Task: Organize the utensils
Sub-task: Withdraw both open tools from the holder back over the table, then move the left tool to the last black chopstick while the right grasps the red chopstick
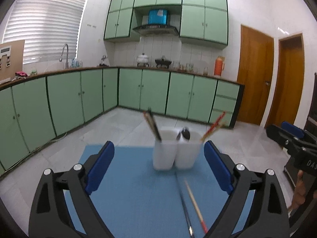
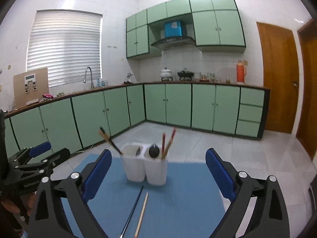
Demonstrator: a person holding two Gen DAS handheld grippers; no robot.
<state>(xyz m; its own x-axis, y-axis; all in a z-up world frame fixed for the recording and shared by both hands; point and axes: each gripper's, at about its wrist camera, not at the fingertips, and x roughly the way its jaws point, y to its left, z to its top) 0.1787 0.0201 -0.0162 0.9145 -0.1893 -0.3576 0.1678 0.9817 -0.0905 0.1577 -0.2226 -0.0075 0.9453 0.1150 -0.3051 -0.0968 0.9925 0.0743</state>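
Note:
Two white utensil cups stand side by side on a blue mat [image 1: 128, 194]. The left cup [image 1: 164, 150] holds dark chopsticks [image 1: 153, 126]. The right cup [image 1: 189, 150] holds a black spoon [image 1: 185, 133] and red-tipped chopsticks [image 1: 215, 126]. A dark chopstick [image 1: 185, 206] and a pale red-tipped chopstick [image 1: 195, 204] lie loose on the mat in front of the cups. My left gripper [image 1: 159, 170] is open and empty, above the mat. My right gripper [image 2: 158, 174] is open and empty, the cups [image 2: 145, 164] and loose chopsticks [image 2: 141, 212] between its fingers' lines.
The mat covers a table whose far edge drops to a grey tiled floor [image 2: 218, 144]. Green kitchen cabinets [image 2: 178, 105] line the walls behind. Wooden doors [image 2: 277, 75] are at the right. The other gripper shows at the right in the left wrist view [image 1: 293, 138].

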